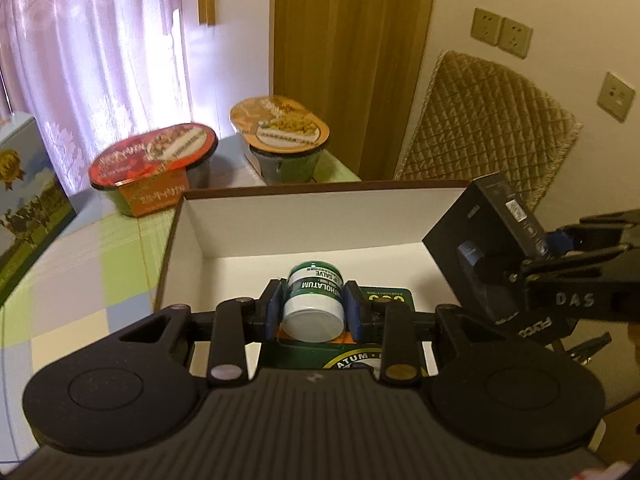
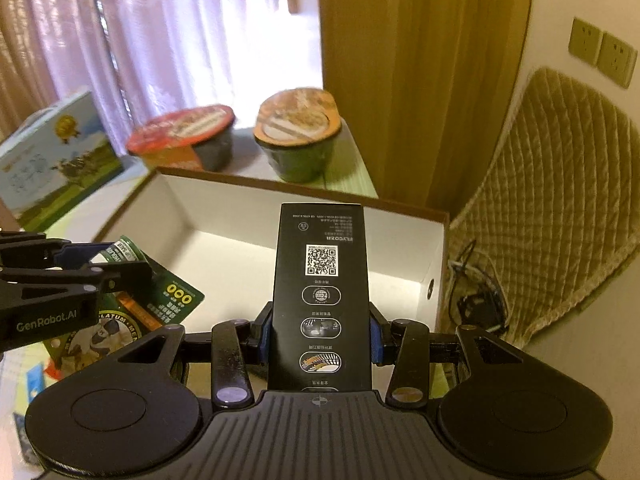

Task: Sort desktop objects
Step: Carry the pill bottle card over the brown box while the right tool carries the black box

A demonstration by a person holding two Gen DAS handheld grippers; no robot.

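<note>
Closest to the left wrist camera, the left gripper (image 1: 314, 312) is closed on a small green and white salve jar (image 1: 314, 300), its blue pads (image 1: 273, 312) pressing both sides; the jar is attached to a green card (image 2: 176, 300) and is held over the near left part of the open white box (image 1: 312, 216). On the right, the right gripper (image 2: 320, 336) is closed on a tall black carton (image 2: 322, 296) with a QR code, held over the near right side of the box. Beyond the box, two instant noodle bowls, one red (image 1: 156, 160) and one orange (image 1: 280, 132), stand on the checked tablecloth (image 1: 80, 264). At the far left stands a printed carton (image 2: 56, 160).
</note>
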